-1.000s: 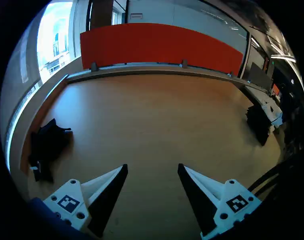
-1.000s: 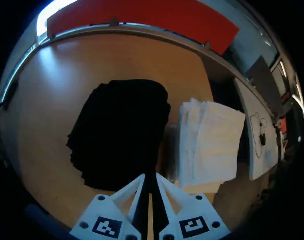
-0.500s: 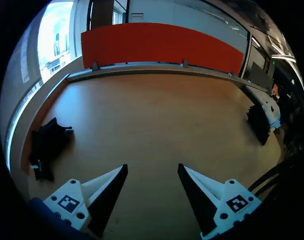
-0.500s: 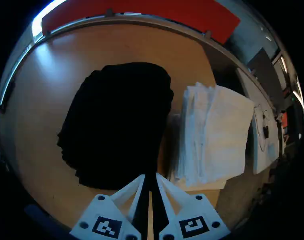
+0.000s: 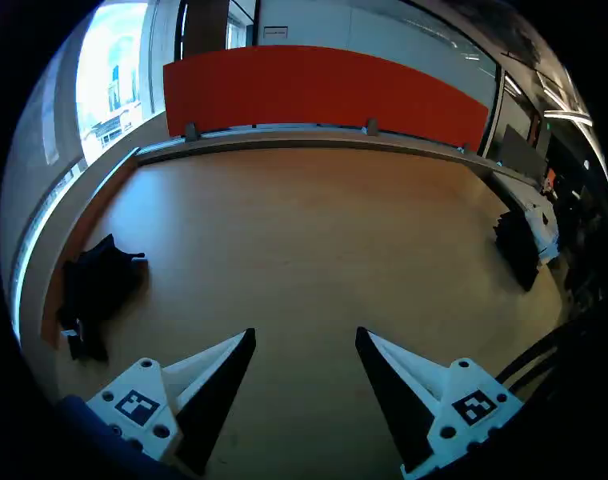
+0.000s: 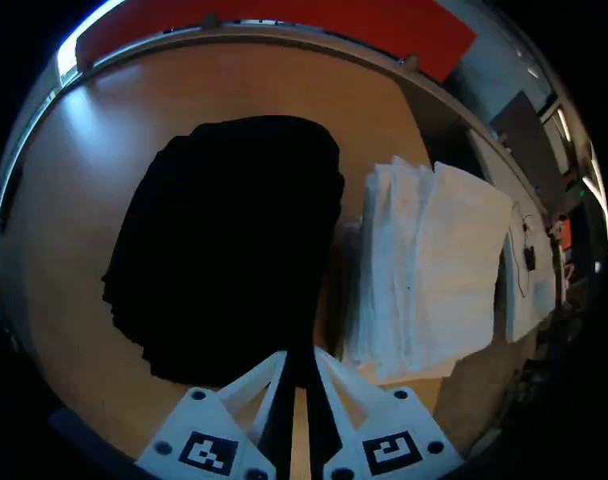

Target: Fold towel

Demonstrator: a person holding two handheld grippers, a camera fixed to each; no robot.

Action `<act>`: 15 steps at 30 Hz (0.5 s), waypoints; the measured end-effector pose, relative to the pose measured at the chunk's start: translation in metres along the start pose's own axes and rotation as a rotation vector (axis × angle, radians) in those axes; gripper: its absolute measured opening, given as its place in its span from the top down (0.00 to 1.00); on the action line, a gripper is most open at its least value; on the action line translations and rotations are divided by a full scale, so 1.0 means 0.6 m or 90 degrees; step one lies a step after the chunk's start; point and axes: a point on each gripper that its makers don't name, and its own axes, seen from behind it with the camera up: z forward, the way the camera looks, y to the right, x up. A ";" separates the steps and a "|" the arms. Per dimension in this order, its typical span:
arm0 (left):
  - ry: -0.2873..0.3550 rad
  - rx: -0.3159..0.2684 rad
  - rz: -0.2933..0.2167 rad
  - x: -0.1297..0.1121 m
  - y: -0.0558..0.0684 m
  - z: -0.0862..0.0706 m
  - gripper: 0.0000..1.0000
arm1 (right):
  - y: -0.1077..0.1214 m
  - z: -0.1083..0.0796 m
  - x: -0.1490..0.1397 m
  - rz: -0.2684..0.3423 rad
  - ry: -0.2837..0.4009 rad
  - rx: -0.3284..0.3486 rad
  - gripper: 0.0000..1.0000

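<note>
In the right gripper view a stack of black towels (image 6: 224, 248) lies on the wooden table (image 6: 72, 192), with a stack of white towels (image 6: 432, 272) just to its right. My right gripper (image 6: 301, 356) hovers over the near edge of the black stack, its fingers shut with nothing visible between them. In the left gripper view my left gripper (image 5: 304, 340) stands open over bare wood. A crumpled black towel (image 5: 96, 288) lies to its left, near the table's edge. Far to the right sit the black stack (image 5: 516, 248) and the white stack (image 5: 546, 228).
A red partition (image 5: 320, 88) runs along the back of the wooden table (image 5: 304, 232), and windows (image 5: 108, 80) stand at the left. Beyond the white stack a second table (image 6: 532, 280) carries a cable and a small dark device. Dark cables (image 5: 544, 352) hang at my left gripper's right.
The right gripper has drawn closer to the two stacks, which now look larger and sit slightly higher in its view. The left gripper has barely moved.
</note>
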 end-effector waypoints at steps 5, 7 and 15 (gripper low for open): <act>0.000 -0.002 0.001 0.002 0.001 0.003 0.07 | 0.006 -0.007 0.002 -0.007 0.009 -0.010 0.69; 0.000 -0.003 0.001 0.003 0.002 0.004 0.07 | 0.006 -0.011 0.002 -0.008 0.014 -0.012 0.65; 0.004 -0.006 0.002 0.009 0.004 0.005 0.07 | 0.001 -0.024 -0.002 -0.008 0.026 -0.012 0.30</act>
